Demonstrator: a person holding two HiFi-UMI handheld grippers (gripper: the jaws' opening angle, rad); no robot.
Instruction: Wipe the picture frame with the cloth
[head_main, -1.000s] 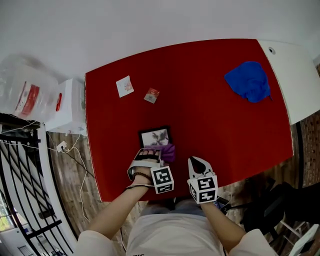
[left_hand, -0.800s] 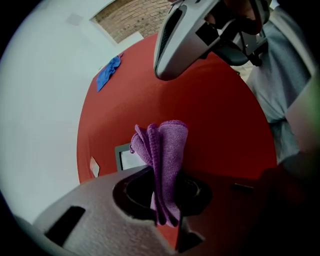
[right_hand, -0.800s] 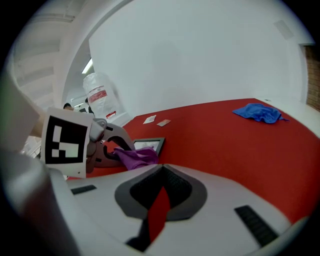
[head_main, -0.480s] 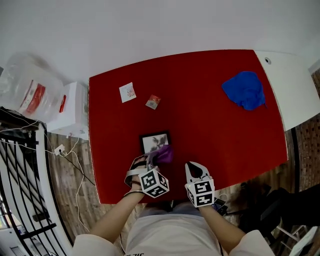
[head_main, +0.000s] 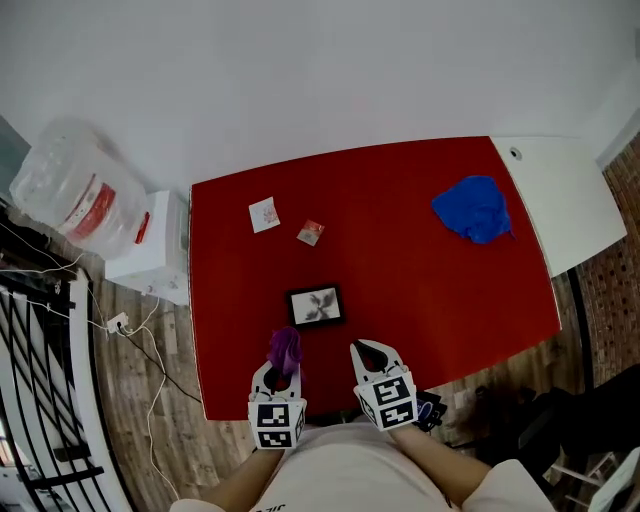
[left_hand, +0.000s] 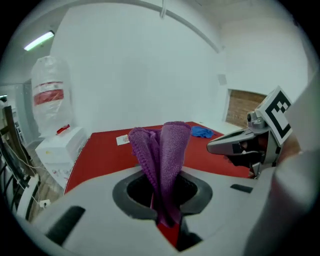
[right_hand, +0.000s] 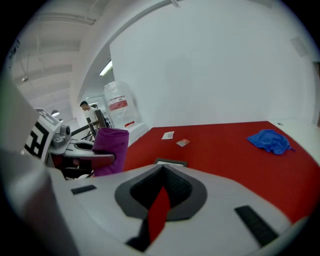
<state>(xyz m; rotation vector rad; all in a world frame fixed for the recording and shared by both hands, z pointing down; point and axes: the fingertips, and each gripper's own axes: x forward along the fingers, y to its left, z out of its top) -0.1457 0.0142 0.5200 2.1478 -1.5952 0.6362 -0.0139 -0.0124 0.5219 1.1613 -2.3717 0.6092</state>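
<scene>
A small black picture frame lies flat on the red table, near its front edge; in the right gripper view the frame shows just past the jaws. My left gripper is shut on a purple cloth, below and left of the frame and apart from it. The cloth stands up folded between the jaws. My right gripper is shut with nothing in it, below and right of the frame. Both grippers sit over the table's front edge.
A blue cloth lies bunched at the far right. Two small cards lie at the back left. A white tabletop adjoins on the right. A plastic bag and white box stand left of the table.
My left gripper has pulled back from the frame toward the table's front edge, taking the purple cloth off it. The frame now lies uncovered. The right gripper has barely moved.
</scene>
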